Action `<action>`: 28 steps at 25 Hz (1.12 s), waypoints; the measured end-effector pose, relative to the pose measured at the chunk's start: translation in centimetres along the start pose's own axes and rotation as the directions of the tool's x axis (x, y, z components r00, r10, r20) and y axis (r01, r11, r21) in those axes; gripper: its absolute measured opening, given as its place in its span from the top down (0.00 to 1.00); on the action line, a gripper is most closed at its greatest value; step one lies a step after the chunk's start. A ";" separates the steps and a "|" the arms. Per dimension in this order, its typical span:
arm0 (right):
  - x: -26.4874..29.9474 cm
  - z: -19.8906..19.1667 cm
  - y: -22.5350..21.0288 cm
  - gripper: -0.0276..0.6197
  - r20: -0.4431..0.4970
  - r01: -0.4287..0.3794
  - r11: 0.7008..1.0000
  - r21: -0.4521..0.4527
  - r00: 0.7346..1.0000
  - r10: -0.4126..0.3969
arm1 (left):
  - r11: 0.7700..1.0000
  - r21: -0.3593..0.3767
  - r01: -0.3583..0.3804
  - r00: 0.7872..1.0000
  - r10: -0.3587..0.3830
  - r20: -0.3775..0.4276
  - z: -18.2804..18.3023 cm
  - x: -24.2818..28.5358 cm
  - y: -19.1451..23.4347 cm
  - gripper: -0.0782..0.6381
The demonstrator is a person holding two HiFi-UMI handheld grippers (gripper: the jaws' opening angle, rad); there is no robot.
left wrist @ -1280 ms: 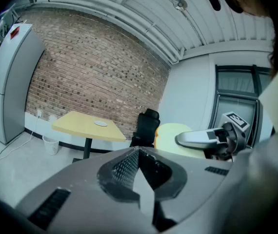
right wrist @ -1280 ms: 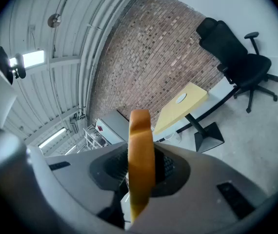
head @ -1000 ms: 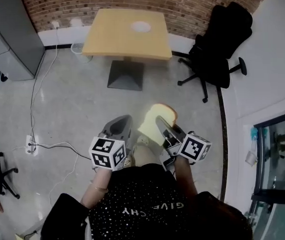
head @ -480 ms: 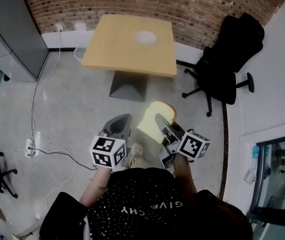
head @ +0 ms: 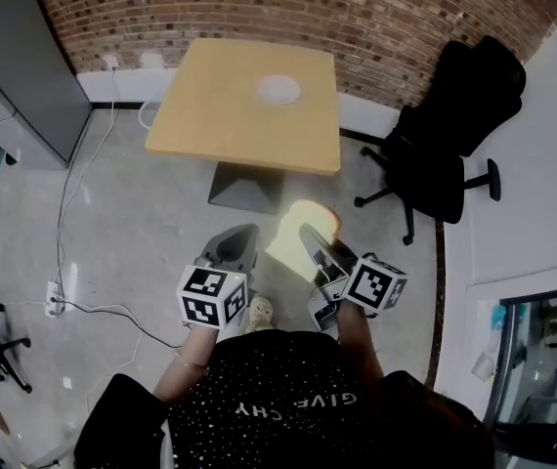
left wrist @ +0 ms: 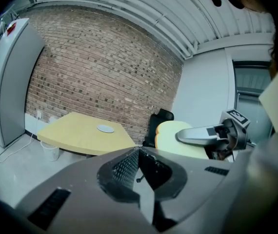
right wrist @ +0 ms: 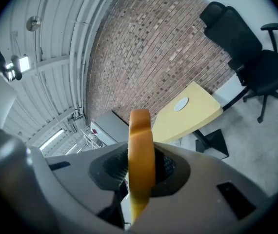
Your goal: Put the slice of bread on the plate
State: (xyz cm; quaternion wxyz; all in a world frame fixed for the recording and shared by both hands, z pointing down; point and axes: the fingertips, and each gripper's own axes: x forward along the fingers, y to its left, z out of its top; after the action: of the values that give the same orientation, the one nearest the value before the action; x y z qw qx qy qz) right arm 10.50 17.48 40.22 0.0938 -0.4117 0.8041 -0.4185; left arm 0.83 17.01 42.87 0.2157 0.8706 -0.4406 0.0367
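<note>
A pale slice of bread [head: 296, 238] stands on edge between the jaws of my right gripper [head: 310, 240], which is shut on it. In the right gripper view the bread [right wrist: 141, 155] rises upright between the pads, crust toward the camera. My left gripper [head: 238, 240] is beside it, shut and holding nothing, its tips [left wrist: 138, 153] meeting. A small white plate [head: 278, 90] lies on the yellow table [head: 222, 125] ahead, well beyond both grippers. The plate [left wrist: 106, 128] and the bread [left wrist: 174, 134] also show in the left gripper view, and the plate [right wrist: 181, 104] in the right gripper view.
A black office chair [head: 451, 135] stands right of the table. A grey cabinet [head: 13, 66] is at the left, and a brick wall [head: 288, 8] runs behind the table. Cables [head: 71, 198] trail over the floor at left. A small white bin [head: 151, 115] sits by the table's left edge.
Both grippers have travelled toward the table, which now looks larger and nearer. The bread stays clamped in the right gripper. The left gripper's jaws have not changed.
</note>
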 end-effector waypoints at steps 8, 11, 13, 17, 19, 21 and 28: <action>1.8 3.3 -2.0 0.81 -0.034 -0.057 0.998 -0.019 0.998 0.056 | 0.999 -0.006 -0.034 0.999 0.034 0.017 1.2 4.4 0.5 0.88; 2.1 4.3 -2.7 0.81 -0.036 -0.083 0.996 -0.028 0.996 0.082 | 0.999 -0.002 -0.034 0.999 0.034 0.033 1.5 5.9 -0.2 0.88; 2.1 4.7 -3.2 0.81 -0.033 -0.080 0.997 -0.021 0.996 0.079 | 0.999 -0.003 -0.039 0.999 0.039 0.028 1.3 6.3 -0.5 0.88; 1.9 5.0 -4.1 0.81 -0.027 -0.069 0.998 -0.004 0.997 0.069 | 0.998 -0.015 -0.067 0.998 0.067 0.018 1.0 6.1 0.1 0.88; 2.0 4.8 -4.6 0.81 -0.028 -0.057 0.998 0.007 0.998 0.057 | 0.997 -0.019 -0.071 0.997 0.071 0.012 0.8 6.2 0.4 0.88; 2.2 4.8 -4.9 0.81 -0.030 -0.048 0.999 0.013 0.998 0.049 | 0.998 -0.019 -0.068 0.998 0.068 0.003 0.6 6.5 0.6 0.88; 5.1 7.5 -7.0 0.81 -0.018 -0.024 0.999 0.036 1.000 0.025 | 0.999 -0.015 -0.053 0.999 0.053 -0.003 2.7 10.8 2.6 0.88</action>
State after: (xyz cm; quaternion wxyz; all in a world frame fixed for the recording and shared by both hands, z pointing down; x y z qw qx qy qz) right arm 14.96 7.09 41.71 0.0987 -0.3964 0.8023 -0.4352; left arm 5.02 6.44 44.11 0.2218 0.8570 -0.4633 0.0402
